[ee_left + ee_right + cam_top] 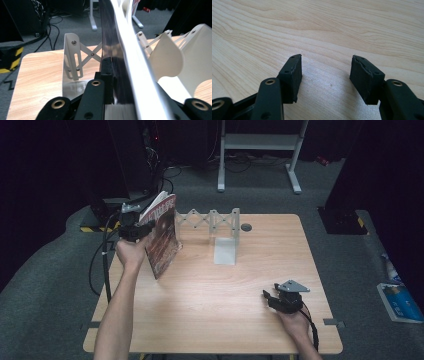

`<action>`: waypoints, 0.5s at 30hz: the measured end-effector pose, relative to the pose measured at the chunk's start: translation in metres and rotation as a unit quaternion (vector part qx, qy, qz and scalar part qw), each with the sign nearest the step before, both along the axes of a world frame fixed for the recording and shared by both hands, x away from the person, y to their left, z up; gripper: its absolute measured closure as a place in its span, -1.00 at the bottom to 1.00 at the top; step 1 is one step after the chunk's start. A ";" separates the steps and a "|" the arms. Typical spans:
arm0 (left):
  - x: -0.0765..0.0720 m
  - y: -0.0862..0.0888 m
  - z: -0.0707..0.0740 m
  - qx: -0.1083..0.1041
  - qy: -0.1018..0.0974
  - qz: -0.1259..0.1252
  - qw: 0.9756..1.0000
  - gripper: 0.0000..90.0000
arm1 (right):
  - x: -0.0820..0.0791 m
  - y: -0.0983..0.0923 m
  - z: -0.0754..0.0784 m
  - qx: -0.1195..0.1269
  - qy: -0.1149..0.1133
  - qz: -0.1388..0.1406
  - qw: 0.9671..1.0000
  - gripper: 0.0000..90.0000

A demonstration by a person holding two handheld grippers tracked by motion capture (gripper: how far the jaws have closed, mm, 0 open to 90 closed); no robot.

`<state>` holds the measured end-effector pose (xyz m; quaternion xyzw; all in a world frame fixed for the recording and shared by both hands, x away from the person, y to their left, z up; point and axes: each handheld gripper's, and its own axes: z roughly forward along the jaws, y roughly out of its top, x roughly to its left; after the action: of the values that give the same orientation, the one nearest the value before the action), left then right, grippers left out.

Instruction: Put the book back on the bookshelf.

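Book point(161, 236) upright, spine edge tilted toward table, pinched in left gripper point(134, 231) fingers; right gripper point(272, 296) fingers apart.

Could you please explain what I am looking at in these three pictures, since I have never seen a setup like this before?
There is no robot here: a person at a light wooden table holds a hand-operated black two-jaw gripper in each hand. The high view looks down from above the person's side, with the forearms coming in from the bottom. The other two pictures come from small cameras riding on the grippers, looking along their jaws.

The left gripper is clamped on a thin book with a dark reddish cover, held upright on edge near the table's far left. In the left gripper view the book runs between the jaws. Behind it stands a white metal expandable book rack with crossed struts.

The right gripper rests near the table's right front, its jaws open over bare wood.
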<state>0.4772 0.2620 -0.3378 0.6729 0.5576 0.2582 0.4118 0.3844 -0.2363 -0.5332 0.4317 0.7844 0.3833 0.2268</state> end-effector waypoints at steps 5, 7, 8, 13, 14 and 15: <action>-0.001 -0.001 0.008 0.027 0.032 -0.004 0.999 0.77 | 0.000 0.000 0.000 0.000 0.000 0.000 1.000 -0.05; 0.000 -0.001 0.010 0.027 0.039 -0.004 0.999 0.78 | 0.000 0.000 0.000 -0.001 -0.001 0.000 1.000 -0.05; 0.000 -0.001 0.010 0.031 0.043 -0.003 0.999 0.78 | 0.000 0.000 0.000 0.000 0.000 0.000 1.000 -0.05; 0.000 -0.003 0.012 0.035 0.049 -0.003 0.998 0.84 | 0.000 0.000 0.000 -0.001 -0.001 0.000 1.000 -0.05; 0.000 -0.004 0.013 0.038 0.046 -0.004 0.998 0.85 | 0.000 0.000 0.000 0.000 0.000 0.000 1.000 -0.05; 0.000 -0.005 0.013 0.041 0.042 -0.003 0.998 0.85 | 0.000 0.000 0.000 -0.001 -0.001 0.000 1.000 -0.05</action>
<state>0.4774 0.2572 -0.3248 0.7013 0.5610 0.2511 0.3611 0.3845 -0.2363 -0.5332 0.4311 0.7846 0.3832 0.2274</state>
